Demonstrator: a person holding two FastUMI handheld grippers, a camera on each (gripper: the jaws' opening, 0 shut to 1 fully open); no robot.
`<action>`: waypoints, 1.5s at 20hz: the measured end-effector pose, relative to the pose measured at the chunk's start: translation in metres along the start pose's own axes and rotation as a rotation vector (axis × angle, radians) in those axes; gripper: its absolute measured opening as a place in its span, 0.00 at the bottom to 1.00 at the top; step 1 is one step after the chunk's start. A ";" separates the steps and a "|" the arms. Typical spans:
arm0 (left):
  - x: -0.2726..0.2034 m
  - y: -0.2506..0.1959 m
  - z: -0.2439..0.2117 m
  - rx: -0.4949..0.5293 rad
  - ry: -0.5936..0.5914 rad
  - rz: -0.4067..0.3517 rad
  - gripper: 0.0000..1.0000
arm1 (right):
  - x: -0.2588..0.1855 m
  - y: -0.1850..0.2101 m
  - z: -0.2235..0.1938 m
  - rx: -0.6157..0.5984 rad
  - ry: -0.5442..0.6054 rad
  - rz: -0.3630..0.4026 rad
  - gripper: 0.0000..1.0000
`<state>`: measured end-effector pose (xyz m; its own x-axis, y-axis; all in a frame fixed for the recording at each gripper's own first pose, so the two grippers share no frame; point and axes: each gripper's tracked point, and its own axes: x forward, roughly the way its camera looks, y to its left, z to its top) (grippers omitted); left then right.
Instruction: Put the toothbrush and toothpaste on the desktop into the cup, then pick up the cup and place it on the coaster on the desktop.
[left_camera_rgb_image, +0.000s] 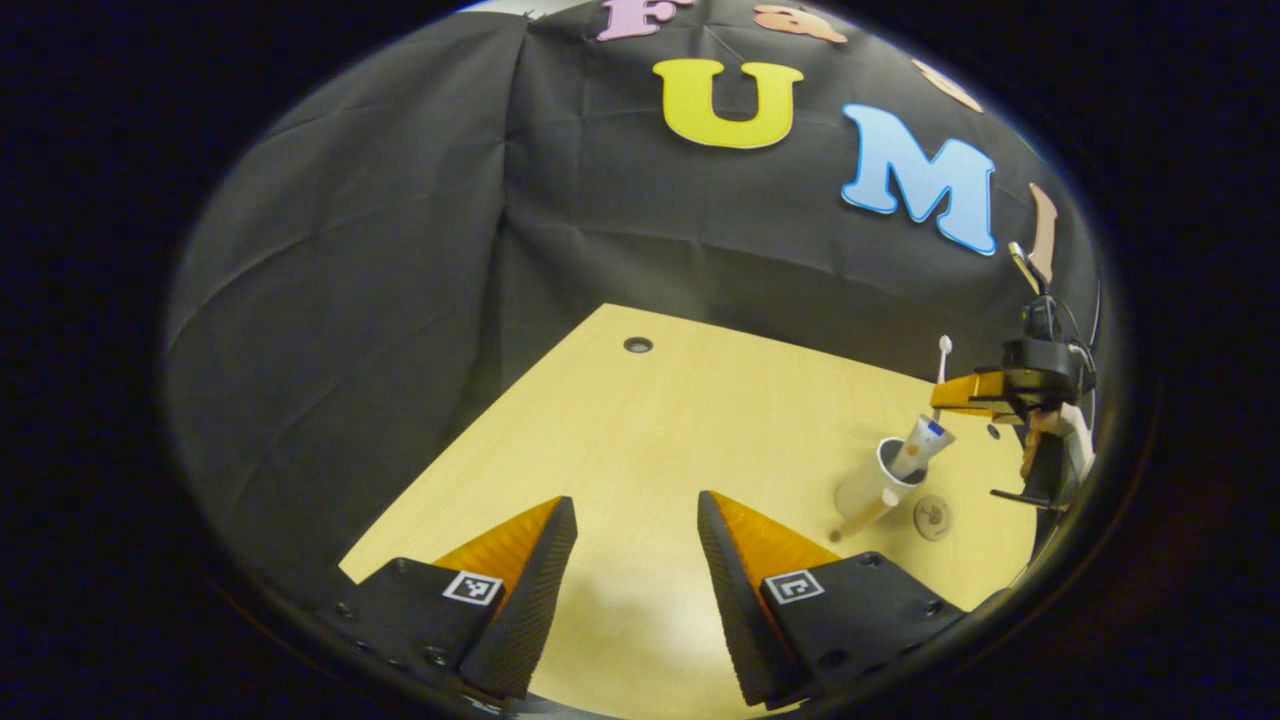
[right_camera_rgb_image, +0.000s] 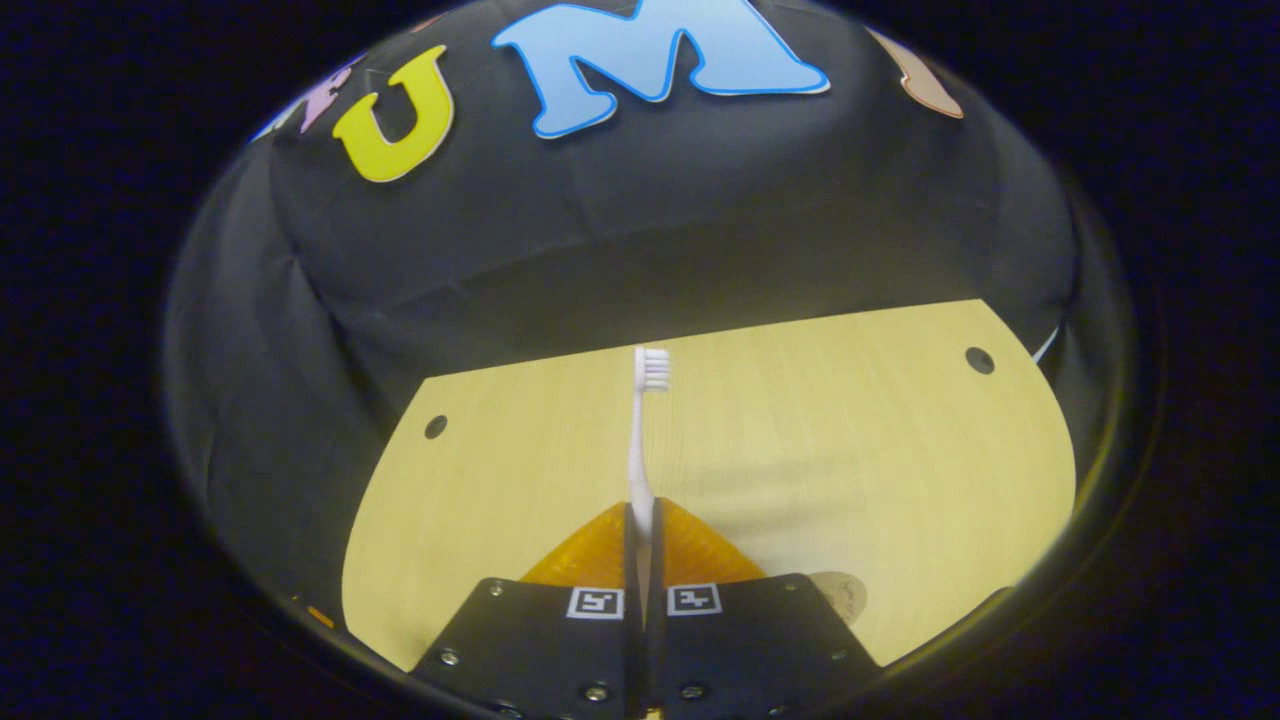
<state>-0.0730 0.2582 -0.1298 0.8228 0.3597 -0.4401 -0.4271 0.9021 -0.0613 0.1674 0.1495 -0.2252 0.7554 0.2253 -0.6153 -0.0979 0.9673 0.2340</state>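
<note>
In the right gripper view my right gripper (right_camera_rgb_image: 640, 512) is shut on the white toothbrush (right_camera_rgb_image: 640, 450), whose bristle head points away from me over the wooden desktop (right_camera_rgb_image: 850, 430). From the left gripper view, that right gripper (left_camera_rgb_image: 960, 395) hangs at the far right with the toothbrush (left_camera_rgb_image: 943, 360) upright, just above and behind the white cup (left_camera_rgb_image: 870, 482). The toothpaste tube (left_camera_rgb_image: 925, 443) leans in the cup's mouth. A round wooden coaster (left_camera_rgb_image: 932, 517) lies just right of the cup, and its edge (right_camera_rgb_image: 842, 592) peeks out beside my right fingers. My left gripper (left_camera_rgb_image: 635, 505) stands open over bare desktop (left_camera_rgb_image: 650, 430), well left of the cup.
Small round holes sit in the desktop (left_camera_rgb_image: 637, 345) (right_camera_rgb_image: 435, 427) (right_camera_rgb_image: 979, 360). A short tan stick-like shape (left_camera_rgb_image: 865, 515) lies at the cup's foot; what it is cannot be told. A hand (left_camera_rgb_image: 1040, 430) holds the right gripper. Black cloth walls close the back and left.
</note>
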 end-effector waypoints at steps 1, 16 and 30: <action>0.000 0.002 -0.005 0.003 0.004 0.006 0.80 | 0.000 0.003 -0.003 -0.002 -0.017 0.013 0.01; 0.017 -0.105 -0.006 0.112 0.019 -0.198 0.76 | -0.002 0.004 -0.021 -0.019 -0.004 0.061 0.11; 0.066 -0.232 -0.003 0.375 0.152 -0.567 0.84 | -0.012 -0.006 -0.028 0.008 -0.004 0.057 0.11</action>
<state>0.0794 0.0723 -0.1476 0.8071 -0.2041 -0.5540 0.2341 0.9721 -0.0170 0.1403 0.1443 -0.2404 0.7511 0.2796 -0.5980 -0.1357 0.9519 0.2746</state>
